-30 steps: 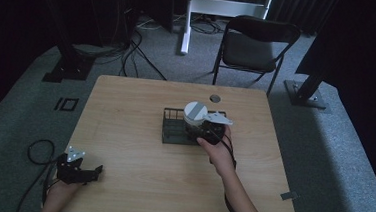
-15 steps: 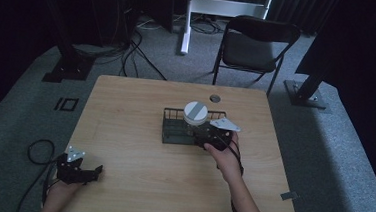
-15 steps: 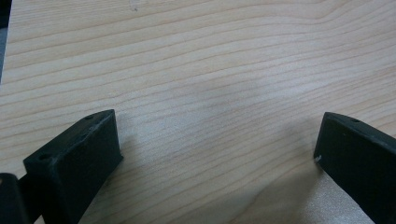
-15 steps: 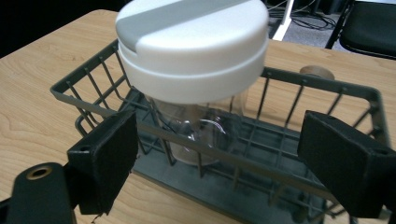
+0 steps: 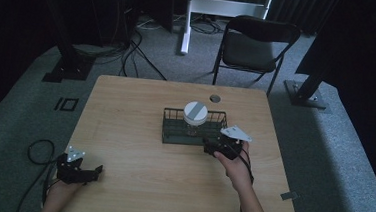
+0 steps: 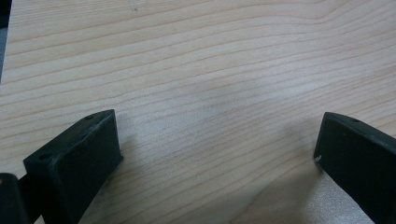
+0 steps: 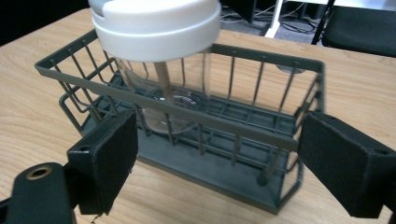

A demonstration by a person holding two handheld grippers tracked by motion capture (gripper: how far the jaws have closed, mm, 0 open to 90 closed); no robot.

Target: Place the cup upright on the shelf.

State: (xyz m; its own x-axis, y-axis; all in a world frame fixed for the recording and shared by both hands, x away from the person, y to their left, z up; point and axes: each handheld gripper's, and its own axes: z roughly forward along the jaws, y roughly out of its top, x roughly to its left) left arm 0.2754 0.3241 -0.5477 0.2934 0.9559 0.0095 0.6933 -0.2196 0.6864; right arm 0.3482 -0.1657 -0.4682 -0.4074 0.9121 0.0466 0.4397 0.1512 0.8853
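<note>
On the wooden table [image 5: 140,117], one wire basket [image 5: 194,129], one lidded jar [image 5: 195,115] and two hand-held grippers are counted.

Beyond the table, one black folding chair [image 5: 253,45] is seen from the high view. The dark basket is set near the table's middle, its long axis running side to side, and the clear jar is stood upright inside it, white lid [image 7: 156,21] uppermost and raised above the rim. The right gripper [image 5: 218,147] is held just in front of the basket's right end, jaws spread wide and gripping nothing; the basket's bars and the jar's glass are resolved in its own view. The left gripper [image 5: 78,171] is kept at the near left corner, jaws wide apart over bare wood grain.
</note>
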